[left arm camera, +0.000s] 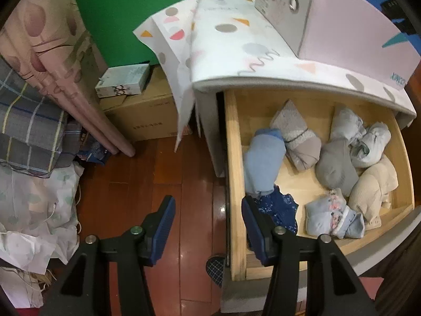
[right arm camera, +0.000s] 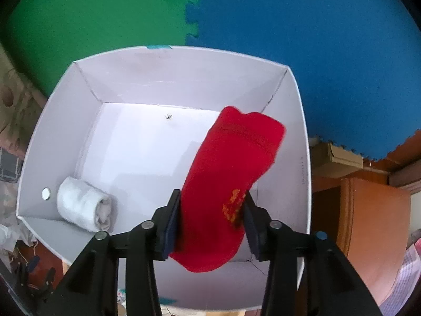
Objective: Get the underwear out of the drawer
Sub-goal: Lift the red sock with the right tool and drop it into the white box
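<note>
In the left wrist view the wooden drawer [left arm camera: 232,158] stands pulled out, holding several rolled underwear pieces: light blue [left arm camera: 261,163], grey [left arm camera: 335,168], beige [left arm camera: 373,187], dark blue patterned [left arm camera: 279,208]. My left gripper [left arm camera: 209,226] is open and empty, above the floor at the drawer's left rail. In the right wrist view my right gripper [right arm camera: 211,218] is shut on a red rolled underwear [right arm camera: 229,184], held over a white box [right arm camera: 184,84]. A white rolled piece [right arm camera: 85,208] lies in the box's near left corner.
A pink-and-white box [left arm camera: 342,23] sits on the patterned cabinet top [left arm camera: 236,52]. Cardboard boxes [left arm camera: 147,113], rolled mats [left arm camera: 60,79] and bedding [left arm camera: 29,131] crowd the floor to the left. An orange wooden cabinet [right arm camera: 368,223] stands right of the white box.
</note>
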Demonstrator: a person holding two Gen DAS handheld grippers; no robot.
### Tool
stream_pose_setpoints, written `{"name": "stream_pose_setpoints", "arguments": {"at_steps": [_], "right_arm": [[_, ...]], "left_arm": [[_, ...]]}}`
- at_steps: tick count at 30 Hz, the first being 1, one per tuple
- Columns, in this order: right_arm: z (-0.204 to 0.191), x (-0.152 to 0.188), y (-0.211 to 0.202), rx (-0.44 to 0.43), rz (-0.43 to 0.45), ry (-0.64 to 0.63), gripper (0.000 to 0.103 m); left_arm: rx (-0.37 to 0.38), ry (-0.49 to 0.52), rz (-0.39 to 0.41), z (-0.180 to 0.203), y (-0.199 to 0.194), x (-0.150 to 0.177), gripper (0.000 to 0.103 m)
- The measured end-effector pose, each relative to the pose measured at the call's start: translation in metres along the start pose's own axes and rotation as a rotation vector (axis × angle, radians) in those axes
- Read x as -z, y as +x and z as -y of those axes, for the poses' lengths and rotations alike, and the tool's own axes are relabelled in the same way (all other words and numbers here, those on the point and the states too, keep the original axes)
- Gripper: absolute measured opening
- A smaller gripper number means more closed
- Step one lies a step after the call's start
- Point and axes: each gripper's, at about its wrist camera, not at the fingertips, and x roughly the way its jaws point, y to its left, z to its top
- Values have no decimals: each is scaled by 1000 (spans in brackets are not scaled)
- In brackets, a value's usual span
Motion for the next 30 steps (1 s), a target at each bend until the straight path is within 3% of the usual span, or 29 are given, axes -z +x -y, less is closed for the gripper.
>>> {"name": "stream_pose_setpoints", "arguments": {"at_steps": [3, 5, 10, 13, 20, 25, 30], "right_arm": [[3, 1, 6, 9, -4, 8, 49], [7, 2, 1, 6, 13, 25, 61], [10, 18, -40, -32, 83, 11, 63], [10, 42, -67, -66, 84, -7, 70], [-5, 122, -72, -112, -47, -158, 73], [-30, 176, -30, -135, -170, -301, 73], [-52, 206, 24, -133, -297, -395, 72]], "left_arm": [[9, 20, -23, 9, 8, 1, 53], [21, 37, -39, 16, 11, 2, 53], [38, 65, -75, 30, 19, 5, 53], [55, 57, -94, 35, 21, 7, 53], [45, 50, -134, 43, 30, 14, 53], [36, 54, -152, 46, 33, 19, 53], [40, 42, -161, 46, 32, 21, 53]]}}
